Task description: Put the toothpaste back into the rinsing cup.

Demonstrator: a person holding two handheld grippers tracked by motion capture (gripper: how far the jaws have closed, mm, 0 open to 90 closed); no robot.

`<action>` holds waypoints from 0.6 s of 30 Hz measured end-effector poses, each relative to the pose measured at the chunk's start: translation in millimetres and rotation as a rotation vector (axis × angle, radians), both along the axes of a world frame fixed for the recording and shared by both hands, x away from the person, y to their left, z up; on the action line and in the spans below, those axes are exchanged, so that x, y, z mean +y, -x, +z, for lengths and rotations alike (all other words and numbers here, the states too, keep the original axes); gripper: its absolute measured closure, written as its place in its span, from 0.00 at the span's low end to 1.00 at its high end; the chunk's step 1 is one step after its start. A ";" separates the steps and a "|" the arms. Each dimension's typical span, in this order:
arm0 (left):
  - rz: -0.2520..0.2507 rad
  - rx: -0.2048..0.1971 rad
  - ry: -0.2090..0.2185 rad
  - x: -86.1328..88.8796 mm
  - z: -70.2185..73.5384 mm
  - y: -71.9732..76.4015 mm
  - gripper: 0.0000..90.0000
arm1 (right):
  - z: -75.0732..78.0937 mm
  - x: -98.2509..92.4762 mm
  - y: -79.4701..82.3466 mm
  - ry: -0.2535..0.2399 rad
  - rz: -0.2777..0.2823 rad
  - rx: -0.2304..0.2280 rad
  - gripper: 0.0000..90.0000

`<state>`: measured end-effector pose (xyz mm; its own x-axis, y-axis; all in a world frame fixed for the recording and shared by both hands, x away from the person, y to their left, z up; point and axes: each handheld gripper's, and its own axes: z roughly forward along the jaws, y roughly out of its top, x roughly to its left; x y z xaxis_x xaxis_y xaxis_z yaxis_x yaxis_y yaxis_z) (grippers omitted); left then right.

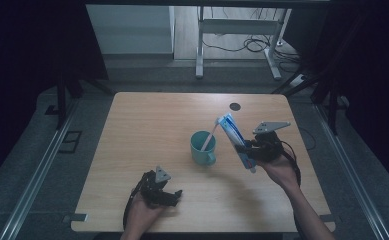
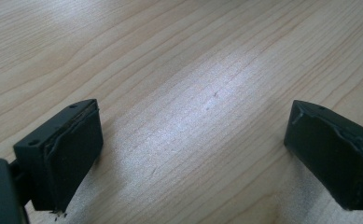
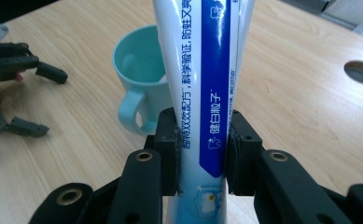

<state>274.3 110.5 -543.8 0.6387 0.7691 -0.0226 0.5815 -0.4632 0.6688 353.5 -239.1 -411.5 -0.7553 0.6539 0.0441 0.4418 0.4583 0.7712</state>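
Holding a toothpaste tube [image 1: 234, 139] in the right tool [image 1: 246, 150], the person keeps it lifted off the wooden worktop [image 1: 147, 125], just right of a teal mug [image 1: 202, 148]. In the right gripper view the tube [image 3: 202, 93] runs up between the two black jaws, whose pads press on both of its sides, so the right tool [image 3: 201, 151] is clamped on the tube. The tube is white and light blue with a dark blue band carrying printed characters. In the high view it slants, its upper end leaning toward the mug and its lower end sticking out below the jaws. The upper end sits close to the mug rim; contact cannot be told.

The mug [image 3: 139, 79] stands upright on the worktop, handle turned toward the person's side. A pale toothbrush [image 1: 209, 136] stands in it, leaning over the rim toward the tube.

The left tool [image 1: 169, 195] rests low at the near edge of the worktop, well apart from the mug, held by the left hand [image 1: 144, 212]. In the left gripper view its jaws stand wide apart with bare wood grain between them, nothing gripped; left tool [image 2: 193, 154].

A round dark grommet hole [image 1: 235, 106] sits in the far part of the worktop. A grey three-cornered plate tops each tool.
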 end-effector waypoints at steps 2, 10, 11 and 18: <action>0.000 0.000 0.000 0.0 0.0 0.0 0.05 | 1.4 1.2 -0.3 -0.009 0.000 -0.010 0.77; 0.000 0.000 0.001 0.0 -0.1 0.0 0.05 | 6.7 7.7 -3.2 -0.045 0.003 -0.039 0.77; 0.000 0.000 0.001 0.0 -0.1 0.0 0.05 | 7.3 8.5 -3.7 -0.051 0.002 -0.041 0.77; 0.000 0.001 0.001 0.0 0.0 0.0 0.05 | 11.9 15.0 -6.7 -0.080 0.004 -0.064 0.77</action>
<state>274.3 110.5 -543.9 0.6387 0.7691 -0.0236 0.5819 -0.4627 0.6688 360.2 -224.0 -399.6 -0.7609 0.6471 0.0481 0.3890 0.3955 0.8320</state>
